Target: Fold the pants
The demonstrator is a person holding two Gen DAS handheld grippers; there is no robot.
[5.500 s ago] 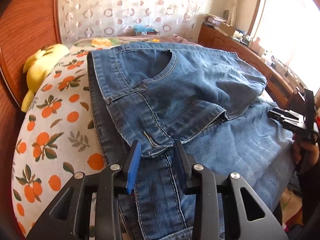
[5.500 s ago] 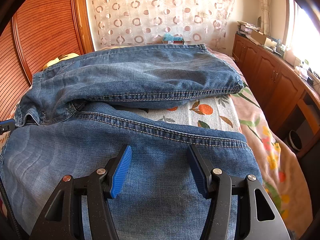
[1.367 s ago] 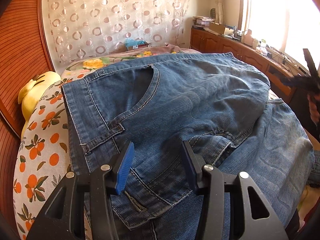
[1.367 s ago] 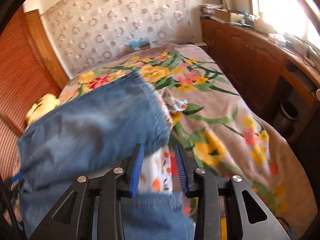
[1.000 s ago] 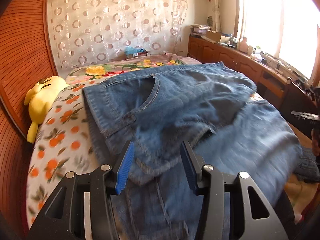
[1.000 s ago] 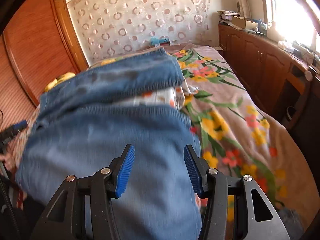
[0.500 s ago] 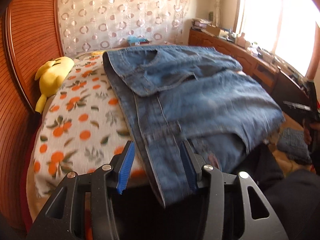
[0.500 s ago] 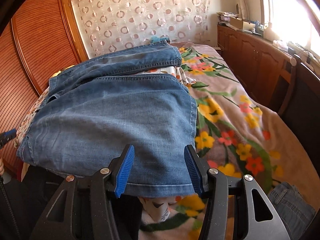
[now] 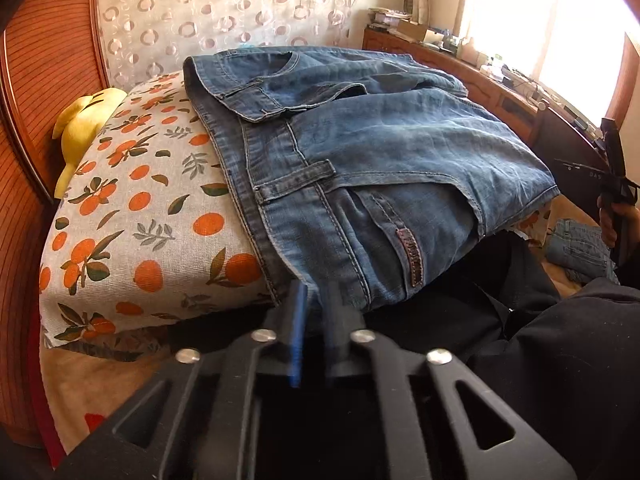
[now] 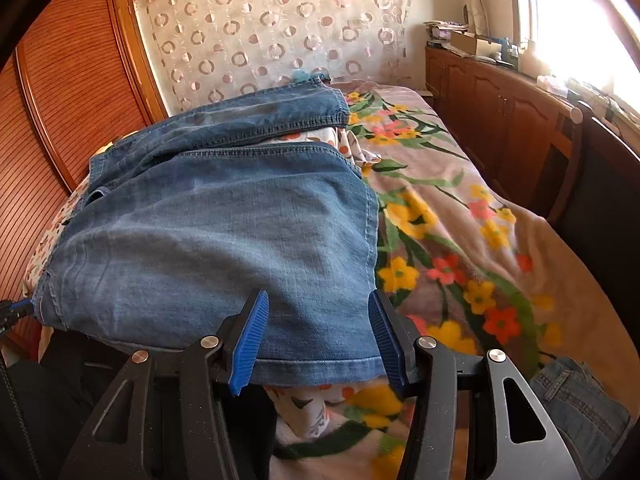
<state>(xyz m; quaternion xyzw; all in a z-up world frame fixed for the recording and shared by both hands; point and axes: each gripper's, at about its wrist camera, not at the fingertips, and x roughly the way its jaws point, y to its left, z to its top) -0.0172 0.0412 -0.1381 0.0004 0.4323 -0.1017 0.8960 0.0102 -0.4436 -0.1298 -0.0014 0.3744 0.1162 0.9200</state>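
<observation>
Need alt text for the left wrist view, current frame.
The left gripper is pinched on the near waistband corner of blue jeans lying on an orange-print cloth. A yellow plush toy sits far left; the right gripper is at the right edge.

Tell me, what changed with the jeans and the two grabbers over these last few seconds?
The left gripper, open before, has closed on the jeans at their near waist corner. Both grippers drew back towards the bed's edge. The right gripper stays open, and the jeans stay folded on the bed.
</observation>
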